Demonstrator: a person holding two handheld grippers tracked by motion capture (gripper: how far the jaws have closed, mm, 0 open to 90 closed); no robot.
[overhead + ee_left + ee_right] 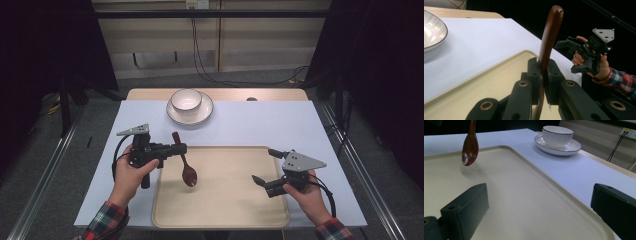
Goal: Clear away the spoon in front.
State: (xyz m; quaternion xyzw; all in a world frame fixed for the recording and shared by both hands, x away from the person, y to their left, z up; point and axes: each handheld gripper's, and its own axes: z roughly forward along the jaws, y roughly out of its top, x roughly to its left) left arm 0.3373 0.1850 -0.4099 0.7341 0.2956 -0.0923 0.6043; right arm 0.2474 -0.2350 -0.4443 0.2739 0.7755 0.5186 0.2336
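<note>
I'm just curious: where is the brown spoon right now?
In the high view the wooden spoon hangs over the tray's left part, clamped in the left gripper.

The left tool (181, 148) is gripped in the person's left hand (131, 172), forearm in a plaid sleeve coming in from the bottom edge; its jaws point toward the right and are clamped tight together (the left gripper view shows them pinched close). The right tool (265, 167) sits in the right hand (306, 192), aimed leftward, its jaws spread wide apart, with nothing between them.
</note>
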